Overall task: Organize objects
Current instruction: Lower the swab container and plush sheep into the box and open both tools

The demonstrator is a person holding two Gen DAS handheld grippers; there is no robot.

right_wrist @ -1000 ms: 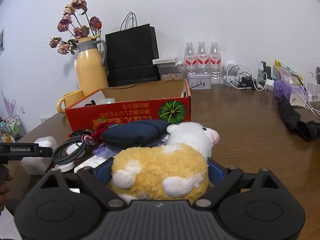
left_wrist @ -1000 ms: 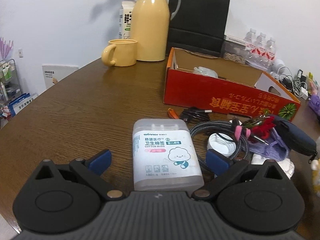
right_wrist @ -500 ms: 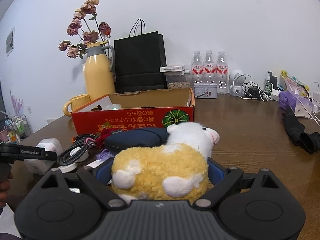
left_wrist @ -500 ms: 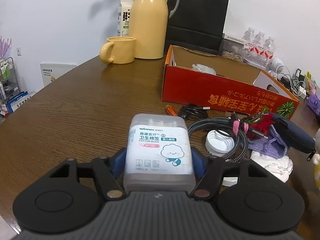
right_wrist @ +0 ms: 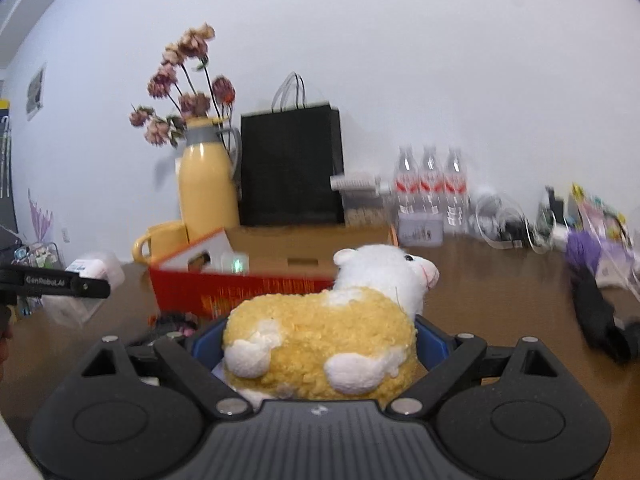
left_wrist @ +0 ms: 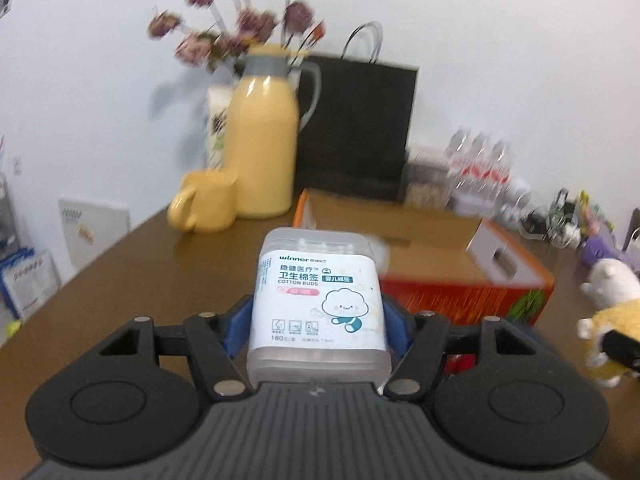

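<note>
L gripper point(left_wrist: 318, 324): clamping cotton-bud box point(left_wrist: 318, 300), blue pads pressing both sides; box sitting upright betw. jaws, hanging above table point(left_wrist: 120, 280), in front of red carton point(left_wrist: 472, 292).
R gripper point(right_wrist: 320, 344): squeezing plush sheep point(right_wrist: 320, 344), head pointing right, carton point(right_wrist: 240, 292) just behind.
Background: yellow jug point(left_wrist: 264, 152) w/ dried flowers point(left_wrist: 236, 28), mug point(left_wrist: 204, 208), black bag point(left_wrist: 356, 128), water bottles point(right_wrist: 430, 184) standing along wall.

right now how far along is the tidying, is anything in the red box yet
Done: the red box already holds a small white item.

In hand: the left hand-held gripper is clamped on the cotton buds box, lifted before the box; the right hand-held gripper grips the plush sheep.

Left: neither is in the box yet, and dark clutter lies by its front.
</note>
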